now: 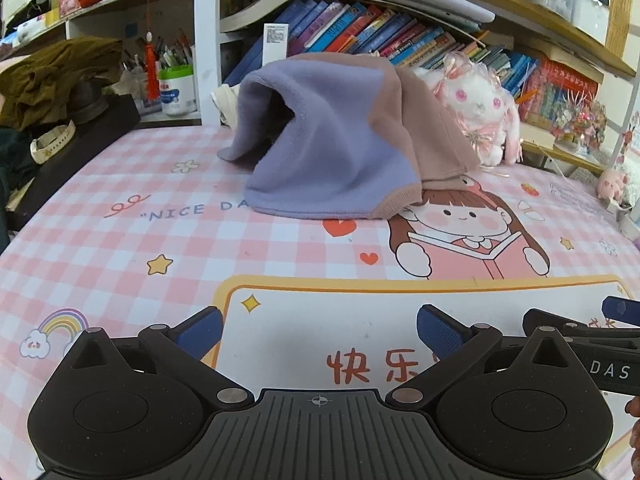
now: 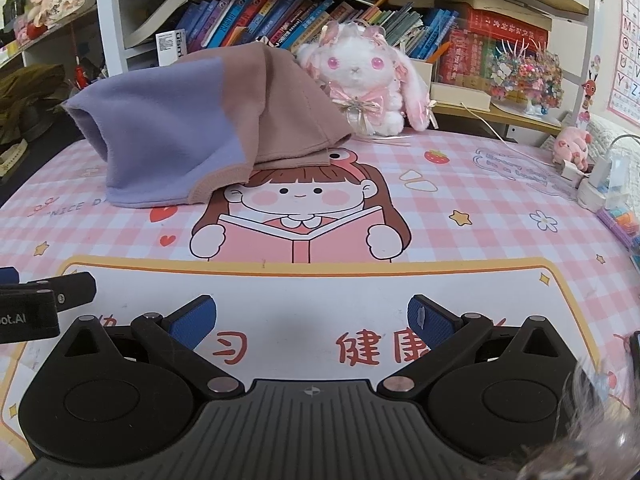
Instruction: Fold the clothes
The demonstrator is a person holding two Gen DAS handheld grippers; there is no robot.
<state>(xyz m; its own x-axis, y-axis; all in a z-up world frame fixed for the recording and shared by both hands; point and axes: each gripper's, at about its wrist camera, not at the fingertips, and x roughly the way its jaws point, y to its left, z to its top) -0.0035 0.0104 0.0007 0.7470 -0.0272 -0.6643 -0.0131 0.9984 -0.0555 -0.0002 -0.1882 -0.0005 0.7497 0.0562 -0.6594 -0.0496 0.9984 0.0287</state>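
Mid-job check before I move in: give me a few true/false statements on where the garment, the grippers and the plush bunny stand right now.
1. Both grippers are open and hold nothing. True: left gripper, right gripper.
2. The garment lies folded flat. False: it sits in a humped heap, purple lining showing.
3. The plush bunny stands behind the garment, by the bookshelf. True.
4. The right gripper touches the garment. False: bare desk mat lies between them.
5. The garment is green. False: it is purple and brownish pink.
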